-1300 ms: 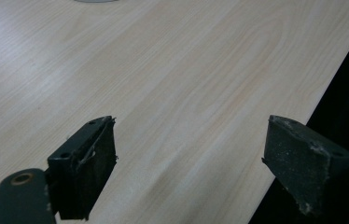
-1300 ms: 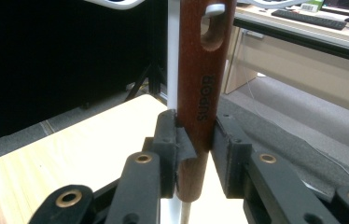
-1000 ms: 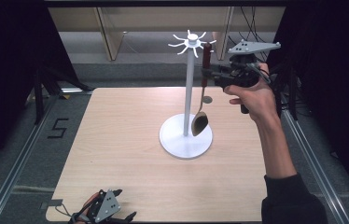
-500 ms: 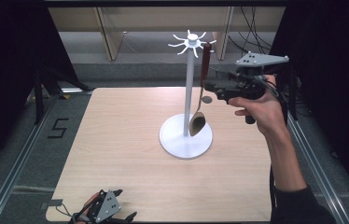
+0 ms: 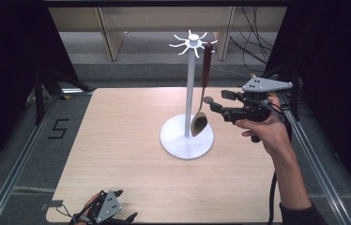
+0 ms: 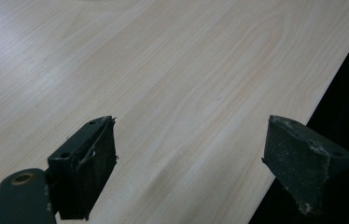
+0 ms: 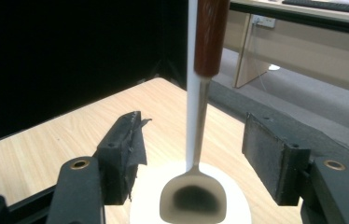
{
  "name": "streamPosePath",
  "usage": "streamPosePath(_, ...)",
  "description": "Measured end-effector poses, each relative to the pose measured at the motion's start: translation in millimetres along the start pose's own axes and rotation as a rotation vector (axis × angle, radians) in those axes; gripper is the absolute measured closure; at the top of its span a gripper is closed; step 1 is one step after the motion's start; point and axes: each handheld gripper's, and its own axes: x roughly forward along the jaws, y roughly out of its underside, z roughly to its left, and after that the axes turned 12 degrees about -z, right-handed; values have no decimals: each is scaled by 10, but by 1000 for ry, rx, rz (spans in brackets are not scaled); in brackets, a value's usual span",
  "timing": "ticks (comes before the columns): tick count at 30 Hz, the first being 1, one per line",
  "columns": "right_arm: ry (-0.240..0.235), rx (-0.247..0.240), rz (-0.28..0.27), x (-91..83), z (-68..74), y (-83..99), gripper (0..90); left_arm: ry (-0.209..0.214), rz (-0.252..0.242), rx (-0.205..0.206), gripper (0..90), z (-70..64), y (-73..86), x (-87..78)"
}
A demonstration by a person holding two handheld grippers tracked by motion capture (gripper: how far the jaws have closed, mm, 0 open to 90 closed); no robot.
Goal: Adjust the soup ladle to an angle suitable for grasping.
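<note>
A white stand with a ring of hooks on top rises from a round base at the table's middle. From one hook hangs a spoon with a red-brown handle, its metal bowl just above the base. My right gripper is open just right of the spoon's shank, level with it. In the right gripper view, the spoon hangs just beyond the open right gripper, which touches nothing. My left gripper rests at the table's near left edge; the left gripper is open over bare wood.
The wooden table is framed by metal rails. Wooden furniture legs and cables lie beyond the far edge. In the left gripper view the table's edge runs close beside one jaw.
My right gripper has dropped from the spoon's handle height to its shank and drawn back slightly to the right. The spoon stays hanging. The left gripper has not moved.
</note>
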Motion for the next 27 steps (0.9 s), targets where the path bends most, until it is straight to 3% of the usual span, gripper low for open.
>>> streamPosePath(3, -11, -25, 7, -20, 11, 80, 387, 6, -11, -3, 161, 12, 3, 1)
streamPosePath(6, -5, -10, 0, -37, 45, 178, 387, 6, -18, -19, 162, -6, 14, 8)
streamPosePath(8, -16, -1, -5, -50, 49, 234, 386, 17, -11, -2, 161, 11, 6, 3)
streamPosePath(12, -16, 11, -2, -70, 42, 345, 383, 7, -13, -12, 161, 2, 14, 9)
streamPosePath(13, -34, 15, -4, -67, 30, 373, 382, 6, -15, -13, 161, 3, 14, 9)
streamPosePath(16, -17, 34, 6, -57, 10, 453, 376, 12, -12, -8, 162, 5, 9, 7)
streamPosePath(21, -13, 50, 27, -53, -8, 508, 373, 10, -15, -8, 162, 5, 4, 9)
streamPosePath(24, -18, 30, 33, -43, -38, 531, 366, 11, -16, -11, 161, 5, 7, 9)
streamPosePath(26, -13, 54, 41, -41, -34, 553, 365, 11, -15, -9, 161, 7, 2, 10)
streamPosePath(27, -20, 40, 38, -29, -50, 568, 364, 11, -13, -9, 161, 7, 2, 12)
